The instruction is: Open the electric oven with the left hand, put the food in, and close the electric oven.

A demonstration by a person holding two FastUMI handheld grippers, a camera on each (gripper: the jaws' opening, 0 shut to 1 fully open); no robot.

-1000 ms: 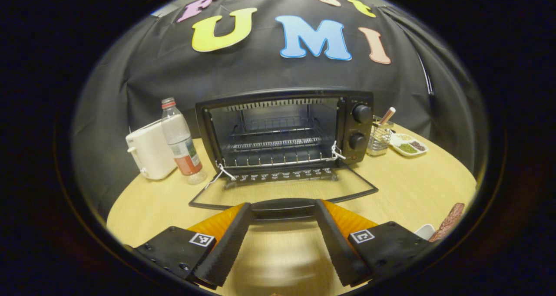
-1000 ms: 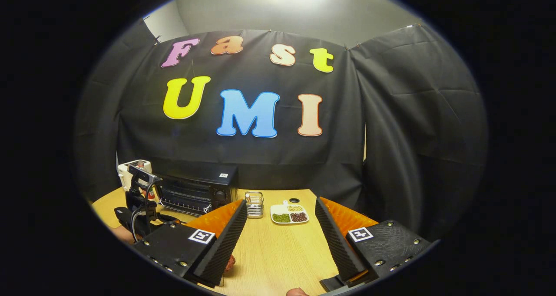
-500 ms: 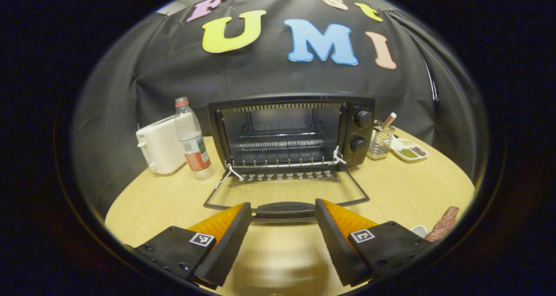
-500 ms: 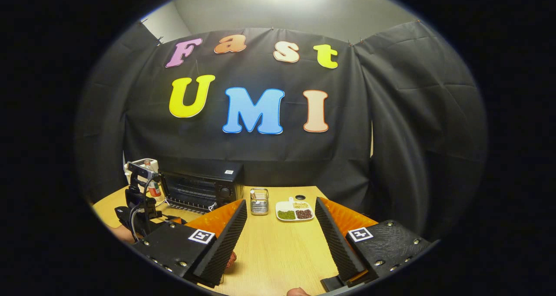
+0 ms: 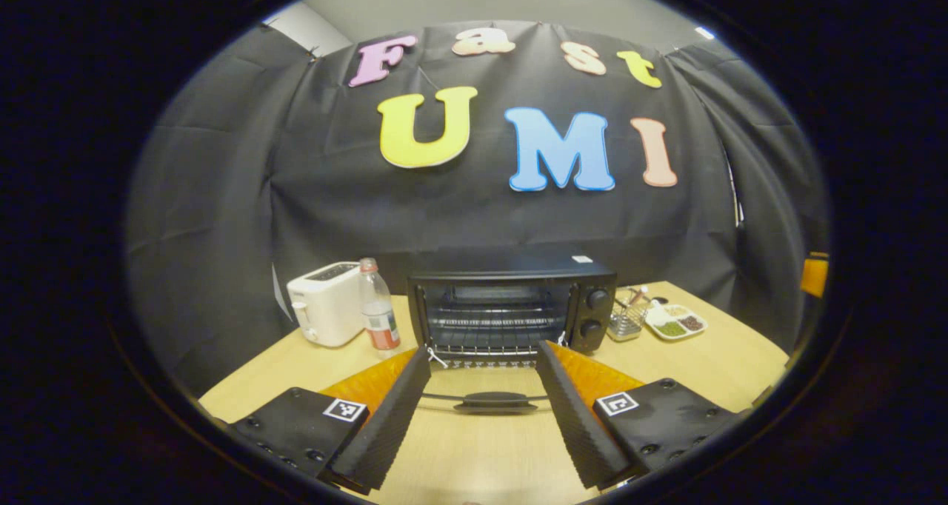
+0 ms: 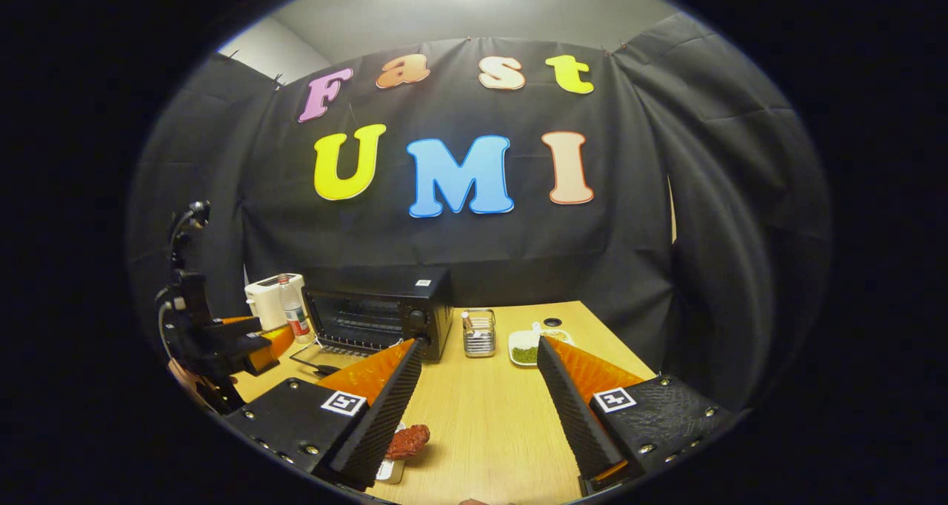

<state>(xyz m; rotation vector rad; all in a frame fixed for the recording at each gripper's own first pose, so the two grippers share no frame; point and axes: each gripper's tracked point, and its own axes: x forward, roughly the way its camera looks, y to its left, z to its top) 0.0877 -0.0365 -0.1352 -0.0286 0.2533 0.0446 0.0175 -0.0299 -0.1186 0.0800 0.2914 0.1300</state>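
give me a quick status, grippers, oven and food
Left hand-held gripper open, clear of oven door handle. Right hand-held gripper open, empty. Oven door down, food on table, nothing blocking.

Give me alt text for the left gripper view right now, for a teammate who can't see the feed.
The electric oven stands on the wooden table with its door folded down flat, seen between the open left tongs. A white toaster and a bottle stand left of it; a wire holder and a sectioned dish stand right.

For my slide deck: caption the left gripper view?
Open left tool facing the oven, its door folded down onto the table.
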